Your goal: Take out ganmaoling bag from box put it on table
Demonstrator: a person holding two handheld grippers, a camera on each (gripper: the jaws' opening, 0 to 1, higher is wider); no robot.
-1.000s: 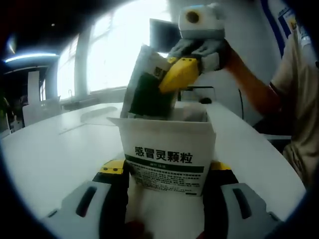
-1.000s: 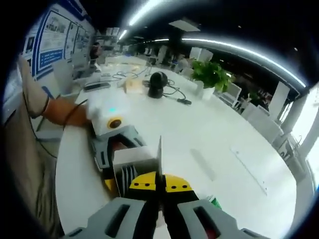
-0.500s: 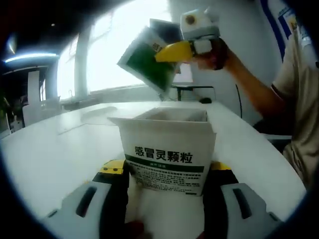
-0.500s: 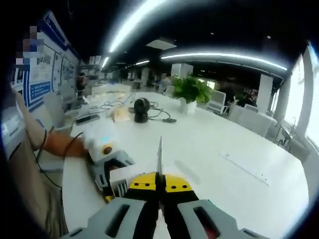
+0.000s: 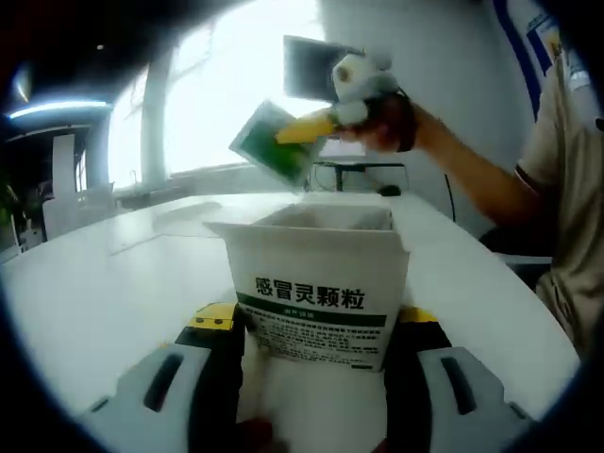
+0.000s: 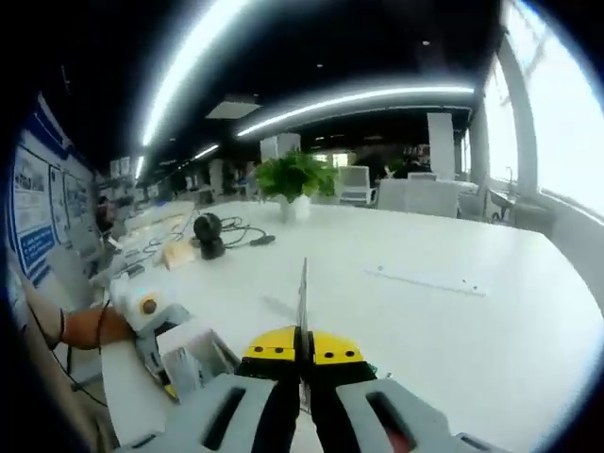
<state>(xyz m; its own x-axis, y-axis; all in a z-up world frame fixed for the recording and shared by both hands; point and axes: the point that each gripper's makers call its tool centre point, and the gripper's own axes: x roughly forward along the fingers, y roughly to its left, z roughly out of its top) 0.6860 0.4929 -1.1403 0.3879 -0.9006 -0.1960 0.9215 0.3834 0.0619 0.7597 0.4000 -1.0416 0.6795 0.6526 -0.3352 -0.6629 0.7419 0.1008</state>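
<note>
A white ganmaoling box (image 5: pixel 316 293) with a green band and an open top stands on the white table (image 5: pixel 104 283). My left gripper (image 5: pixel 316 326) is shut on it, one yellow pad on each side. Above and beyond the box, my right gripper (image 5: pixel 294 134) is shut on a green and white ganmaoling bag (image 5: pixel 264 146), which hangs clear of the box in the air. In the right gripper view the bag (image 6: pixel 303 297) appears edge-on as a thin strip clamped between the yellow pads of my right gripper (image 6: pixel 303 351). The box (image 6: pixel 200 351) sits below at lower left.
The person's arm (image 5: pixel 491 179) reaches in from the right. Far across the long white table (image 6: pixel 434 311) are a potted plant (image 6: pixel 293 177), a black round device (image 6: pixel 208 231) with cables, and a flat strip (image 6: pixel 429 281). Bright windows lie behind.
The right gripper has pulled the bag fully out of the box, lifted it, then carried it farther from the box. The box stays still in the left gripper.
</note>
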